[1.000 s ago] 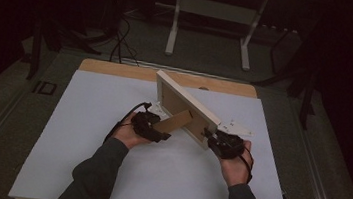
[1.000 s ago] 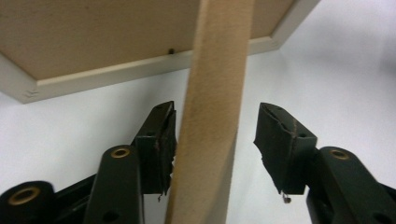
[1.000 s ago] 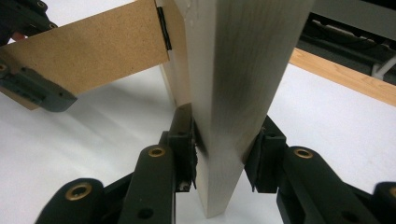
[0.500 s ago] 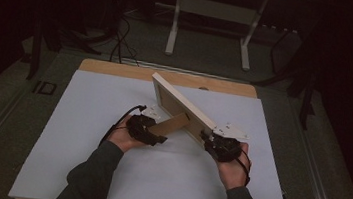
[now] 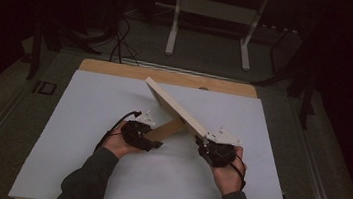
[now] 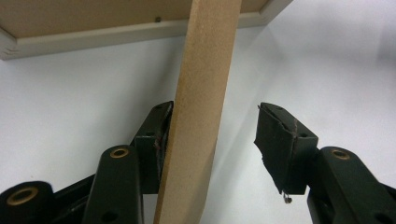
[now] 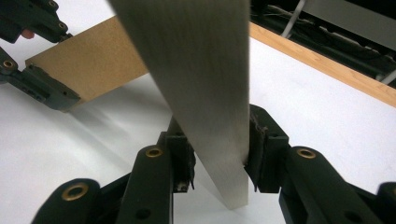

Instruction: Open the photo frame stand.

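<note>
Both forearms wear dark grey long sleeves (image 5: pixel 87 182), the cuffs ending just behind the wrists. Each hand grips a compact black tool. The left gripper (image 6: pixel 212 140) has two matt black jaws built of flat links, each pivot ringed with a brass-coloured bushing; its pads (image 6: pixel 279 140) are wrapped in black tape, frayed at the edges, with a small screw at the lower end of one. The right gripper (image 7: pixel 217 156) is made the same way — black links, brass bushings. A pale grey three-cornered plate (image 5: pixel 223 135) sits on top of it, and a thin black cable (image 5: pixel 116 125) trails from the left one.
</note>
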Motion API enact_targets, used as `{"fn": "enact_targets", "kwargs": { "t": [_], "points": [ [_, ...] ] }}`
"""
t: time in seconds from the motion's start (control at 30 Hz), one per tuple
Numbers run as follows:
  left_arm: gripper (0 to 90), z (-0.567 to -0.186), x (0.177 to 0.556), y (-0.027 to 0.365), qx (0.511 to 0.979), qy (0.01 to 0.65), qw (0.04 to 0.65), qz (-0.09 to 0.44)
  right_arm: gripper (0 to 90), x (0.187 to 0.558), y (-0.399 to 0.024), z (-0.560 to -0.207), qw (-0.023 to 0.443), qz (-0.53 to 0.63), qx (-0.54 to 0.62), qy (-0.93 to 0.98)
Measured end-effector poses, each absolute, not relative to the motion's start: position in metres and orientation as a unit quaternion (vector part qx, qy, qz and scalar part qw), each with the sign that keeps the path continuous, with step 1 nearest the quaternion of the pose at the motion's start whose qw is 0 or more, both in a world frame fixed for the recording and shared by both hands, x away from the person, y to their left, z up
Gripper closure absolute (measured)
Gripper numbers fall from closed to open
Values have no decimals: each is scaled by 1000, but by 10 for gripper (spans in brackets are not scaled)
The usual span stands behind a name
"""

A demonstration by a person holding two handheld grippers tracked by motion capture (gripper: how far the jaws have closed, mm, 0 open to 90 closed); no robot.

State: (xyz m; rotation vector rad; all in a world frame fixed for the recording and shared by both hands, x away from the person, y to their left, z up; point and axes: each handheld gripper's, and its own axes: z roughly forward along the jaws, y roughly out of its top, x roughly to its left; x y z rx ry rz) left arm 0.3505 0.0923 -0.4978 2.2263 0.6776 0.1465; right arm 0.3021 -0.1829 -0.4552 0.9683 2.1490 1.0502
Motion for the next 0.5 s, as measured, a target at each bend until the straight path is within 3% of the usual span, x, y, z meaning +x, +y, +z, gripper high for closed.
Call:
{"fn": "enact_targets", "kwargs": {
  "t": [0.5],
  "points": [
    [474, -501, 343, 94, 874, 272, 397, 66, 639, 300, -181, -458, 274, 396, 359, 799]
  ]
}}
